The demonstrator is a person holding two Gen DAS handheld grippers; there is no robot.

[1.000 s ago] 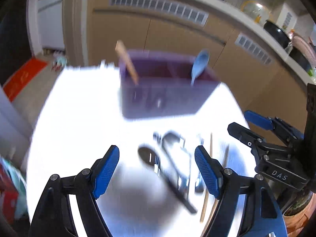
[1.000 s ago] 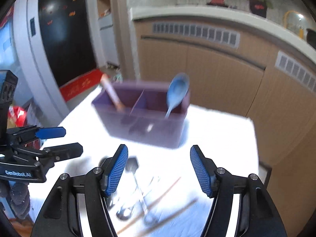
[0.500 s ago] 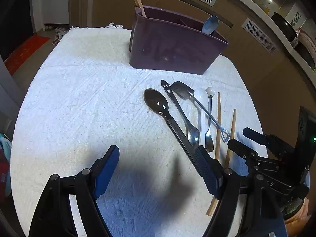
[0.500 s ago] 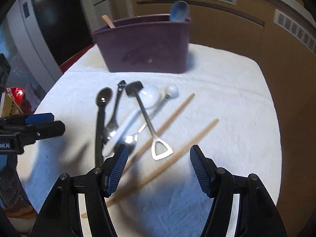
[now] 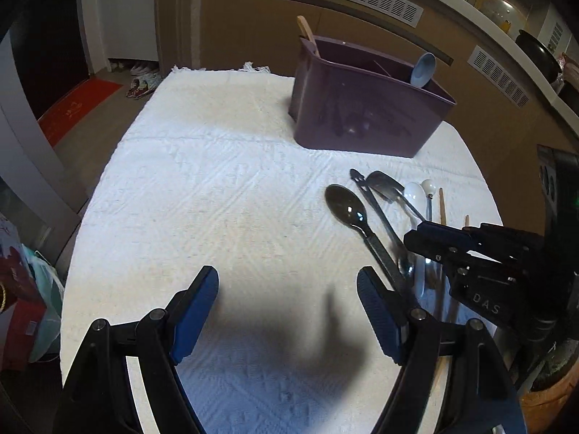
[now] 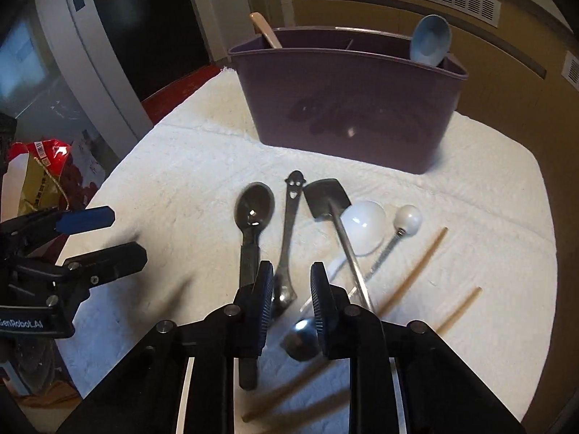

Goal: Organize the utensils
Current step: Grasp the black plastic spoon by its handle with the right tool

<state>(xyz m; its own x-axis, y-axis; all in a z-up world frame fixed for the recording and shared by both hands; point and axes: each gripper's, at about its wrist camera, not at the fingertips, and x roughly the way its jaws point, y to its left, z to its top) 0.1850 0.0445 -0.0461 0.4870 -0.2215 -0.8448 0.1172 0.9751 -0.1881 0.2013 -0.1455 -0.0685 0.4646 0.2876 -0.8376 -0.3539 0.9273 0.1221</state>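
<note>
The right gripper (image 6: 287, 305), its fingers narrowed but not clamped, straddles the steel spoon (image 6: 289, 238) with the face-cut handle, which lies in front of the purple caddy (image 6: 347, 108). The thin, stiff metal looks light and likely slippery, so its flat mid-handle seems the surest place to pinch. Left of it rests the black spoon (image 6: 251, 224); right of it, two wooden chopsticks (image 6: 416, 271). The left gripper (image 5: 287, 311) hovers wide apart, empty, over the white cloth (image 5: 202, 188).

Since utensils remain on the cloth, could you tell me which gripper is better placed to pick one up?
Right. The right gripper straddles the metal spoon, jaws narrowed; the left gripper hangs over bare cloth.
</note>
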